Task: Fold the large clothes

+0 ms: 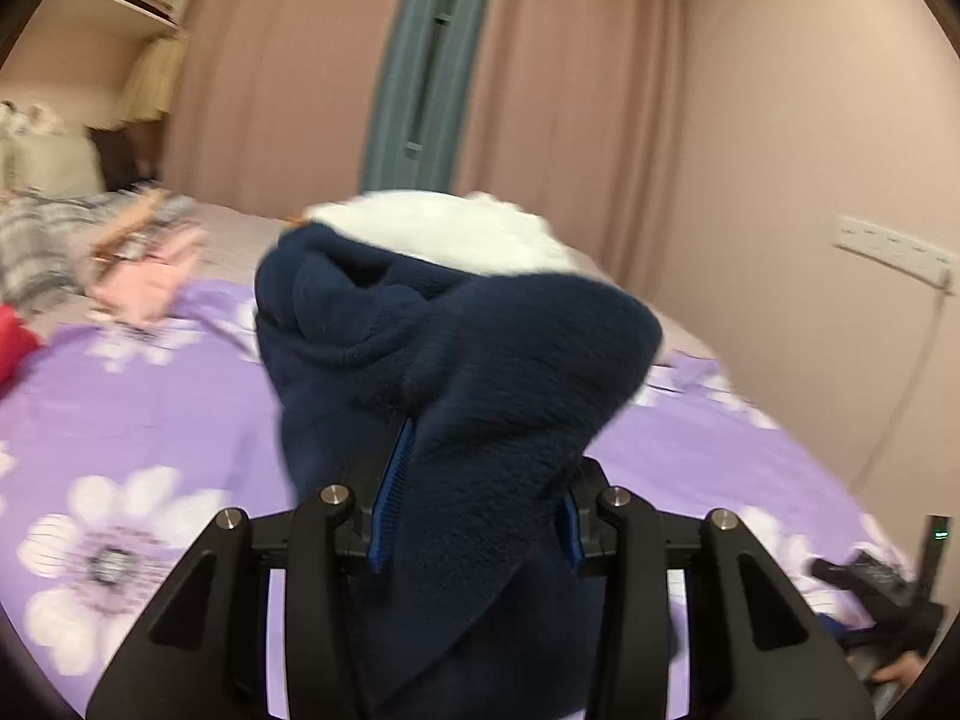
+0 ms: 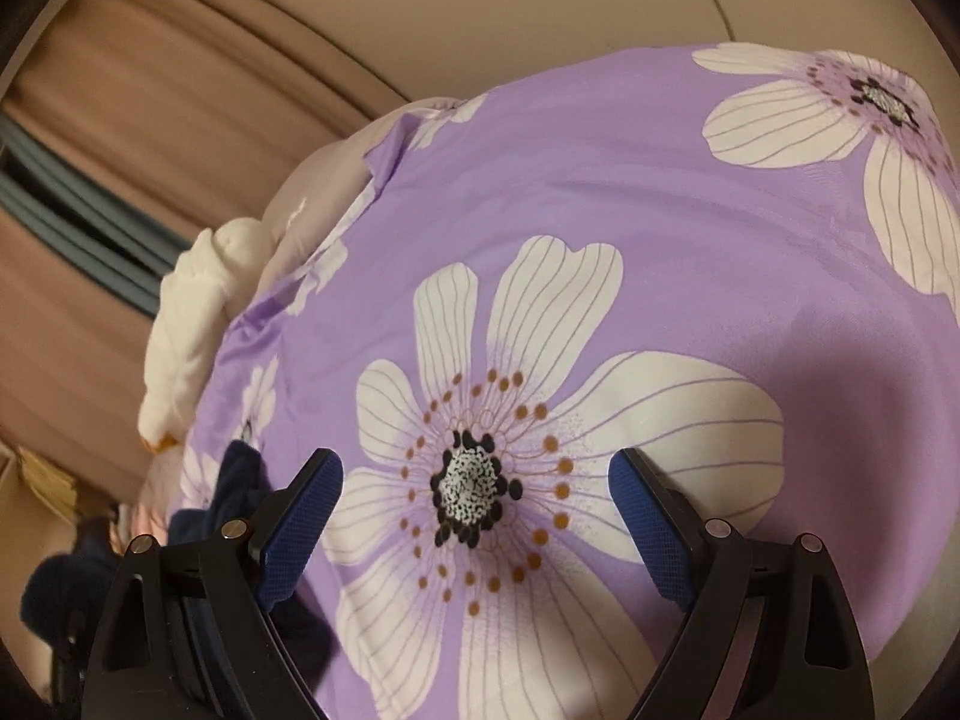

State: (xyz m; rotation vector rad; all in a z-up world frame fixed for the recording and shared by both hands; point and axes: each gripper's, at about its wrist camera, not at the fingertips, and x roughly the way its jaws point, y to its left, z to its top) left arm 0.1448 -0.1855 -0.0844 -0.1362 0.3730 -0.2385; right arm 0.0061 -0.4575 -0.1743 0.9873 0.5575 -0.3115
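Note:
A navy fleece garment (image 1: 456,348) fills the middle of the left wrist view, bunched and lifted above the bed. My left gripper (image 1: 480,480) is shut on it. The fabric drapes over both blue pads and hides the fingertips. Behind it lies a white garment (image 1: 444,228). My right gripper (image 2: 477,468) stands open, nothing between its fingers, just above the purple floral bedsheet (image 2: 600,210). In the right wrist view, a part of the navy garment (image 2: 240,480) shows beyond the left finger, and the white garment (image 2: 192,312) lies at the sheet's left edge.
A heap of pink and grey clothes (image 1: 138,264) and something red (image 1: 12,342) lie at the bed's far left. Pink curtains (image 1: 270,90) hang behind the bed, and a wall with a socket strip (image 1: 894,252) stands on the right. A black device (image 1: 870,588) sits at bottom right.

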